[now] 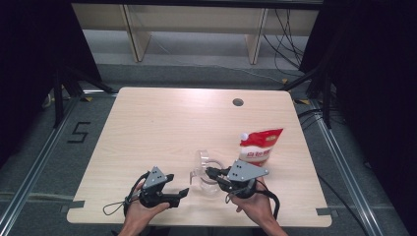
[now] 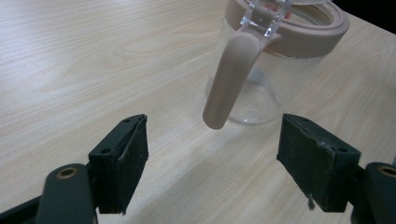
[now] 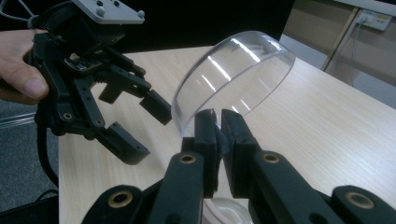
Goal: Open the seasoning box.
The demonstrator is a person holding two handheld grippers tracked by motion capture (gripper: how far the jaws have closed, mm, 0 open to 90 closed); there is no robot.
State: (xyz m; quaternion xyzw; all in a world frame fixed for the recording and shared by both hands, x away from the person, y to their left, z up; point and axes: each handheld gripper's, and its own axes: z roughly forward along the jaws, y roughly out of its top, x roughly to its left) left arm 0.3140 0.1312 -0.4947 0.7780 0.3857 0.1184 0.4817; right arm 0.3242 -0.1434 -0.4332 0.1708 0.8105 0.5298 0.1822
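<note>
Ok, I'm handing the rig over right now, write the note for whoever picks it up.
Right gripper: jaws shut on the rim of the clear lid, lid swung up.
Left gripper: jaws open, nothing held, aimed at the glass jar from nearby, its beige clasp hanging in front.
Jar stands near the table's front edge; the red and white pouch stands just behind it, cap on.
Done: jar opened.
Left: probably steadying the jar and filling it from the pouch.

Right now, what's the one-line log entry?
right gripper shut on clear lid | left gripper open near jar | pouch standing behind
</note>
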